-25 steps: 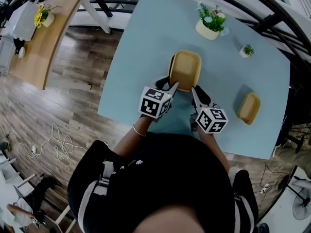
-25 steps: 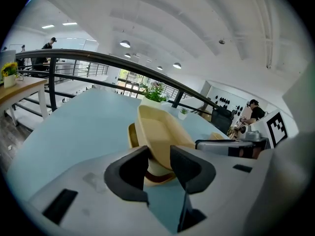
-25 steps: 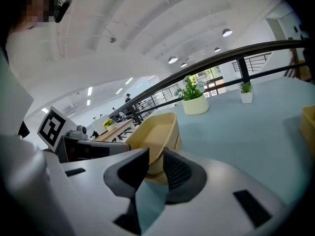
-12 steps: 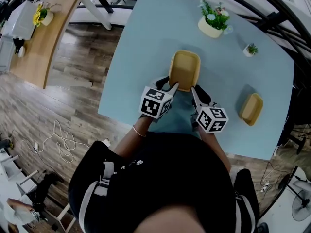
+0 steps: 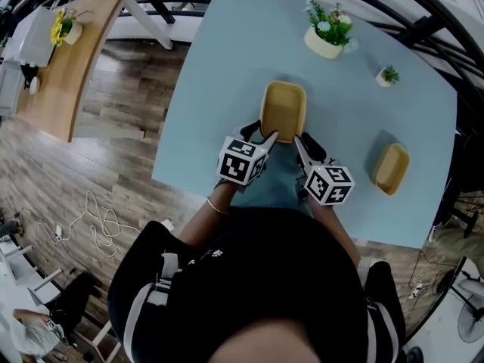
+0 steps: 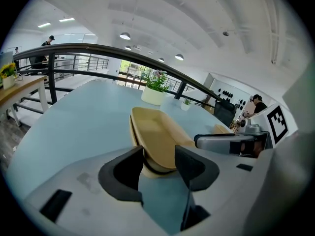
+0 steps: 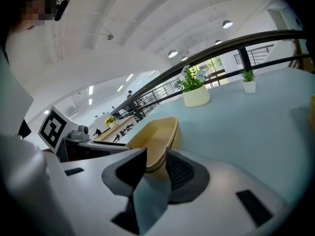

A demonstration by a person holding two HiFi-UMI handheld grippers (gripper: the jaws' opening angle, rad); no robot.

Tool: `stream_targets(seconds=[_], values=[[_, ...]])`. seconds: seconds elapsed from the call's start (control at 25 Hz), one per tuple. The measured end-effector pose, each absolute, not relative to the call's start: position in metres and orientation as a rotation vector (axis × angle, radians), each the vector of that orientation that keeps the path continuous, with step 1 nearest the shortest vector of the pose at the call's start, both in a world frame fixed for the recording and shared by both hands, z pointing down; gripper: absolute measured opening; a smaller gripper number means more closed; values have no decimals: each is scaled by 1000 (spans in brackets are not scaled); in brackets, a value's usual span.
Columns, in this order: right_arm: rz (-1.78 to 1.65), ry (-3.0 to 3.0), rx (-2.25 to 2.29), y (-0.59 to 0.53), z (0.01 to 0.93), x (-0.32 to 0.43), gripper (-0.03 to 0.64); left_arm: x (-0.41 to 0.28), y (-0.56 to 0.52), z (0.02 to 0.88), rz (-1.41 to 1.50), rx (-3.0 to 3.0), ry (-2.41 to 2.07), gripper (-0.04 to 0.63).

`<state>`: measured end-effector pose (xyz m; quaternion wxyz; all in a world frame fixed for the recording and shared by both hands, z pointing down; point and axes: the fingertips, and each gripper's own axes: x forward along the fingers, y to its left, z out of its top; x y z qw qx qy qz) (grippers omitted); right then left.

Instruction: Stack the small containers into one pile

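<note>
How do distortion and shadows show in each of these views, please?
Head view: fisheye bows the table edges; lone container casts a soft shadow. Left gripper view: railing curves, corners black. Right gripper view: same black corners and bowed lines.

**A:** How is the left gripper (image 6: 158, 162) sitting?

**B:** It is pointing forward and down. Its jaws have just been opening and are now standing apart around the near rim of the container (image 5: 283, 112), with the pads not pressing on it.

**A:** And the right gripper (image 7: 155, 163)?

**B:** It is tilting down just beside the left one. Its jaws are standing narrow on the container's near corner, and the pads seem to be pressing the wall.

**A:** And the arms?

**B:** The left forearm (image 5: 210, 204) and the right forearm (image 5: 333, 221) are both reaching forward from the torso, drawing closer together toward the grippers.
</note>
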<state>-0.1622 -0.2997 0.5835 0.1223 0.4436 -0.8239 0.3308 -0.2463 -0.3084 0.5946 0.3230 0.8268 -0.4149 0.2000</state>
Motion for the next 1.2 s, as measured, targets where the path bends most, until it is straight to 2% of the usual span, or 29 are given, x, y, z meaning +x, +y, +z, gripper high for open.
stream_targets(seconds=[0.32, 0.6, 0.72, 1.2], values=[[939, -2437, 1392, -299, 565, -148, 129, -268, -310, 586, 555, 2188, -1191, 202], [882, -2529, 1522, -287, 529, -124, 103, -277, -310, 545, 359, 2257, -1327, 198], [868, -2544, 1578, -277, 518, -110, 86, -264, -303, 533, 294, 2281, -1327, 146], [850, -2464, 1887, -226, 501, -22, 15, -151, -266, 517, 334, 2492, -1033, 57]])
